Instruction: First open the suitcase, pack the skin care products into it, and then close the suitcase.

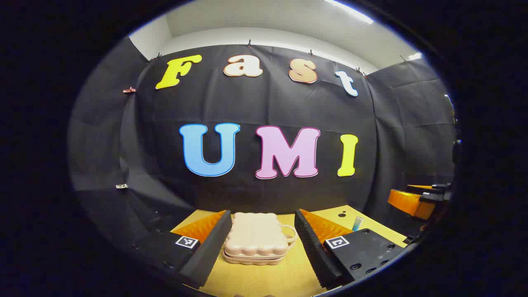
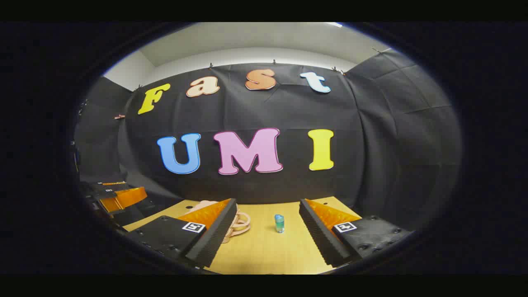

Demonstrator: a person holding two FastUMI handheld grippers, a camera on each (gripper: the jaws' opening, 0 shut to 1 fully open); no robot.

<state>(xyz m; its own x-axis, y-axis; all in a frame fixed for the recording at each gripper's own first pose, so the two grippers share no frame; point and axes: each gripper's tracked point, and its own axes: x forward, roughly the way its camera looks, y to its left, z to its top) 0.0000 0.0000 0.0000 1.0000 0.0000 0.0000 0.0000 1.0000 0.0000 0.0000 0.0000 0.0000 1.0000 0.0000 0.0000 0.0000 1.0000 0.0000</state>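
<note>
A small beige suitcase [image 1: 256,238] with a scalloped lid lies closed on the yellow table [image 1: 268,280], its handle [image 1: 290,233] to the right. My left gripper [image 1: 259,253] is open, its fingers either side of the case and short of it. In the right gripper view, a small blue-green skin care bottle [image 2: 279,223] stands upright on the table ahead of my open right gripper [image 2: 266,247], between its fingers but farther off. The suitcase [image 2: 237,222] peeks out behind the right gripper's left finger. The bottle [image 1: 357,223] also shows at the table's right in the left gripper view.
The right gripper's orange body [image 1: 410,202] shows at the right edge of the left gripper view, and the left gripper [image 2: 119,198] at the left edge of the right gripper view. Black cloth walls close the booth behind the table [image 2: 264,255].
</note>
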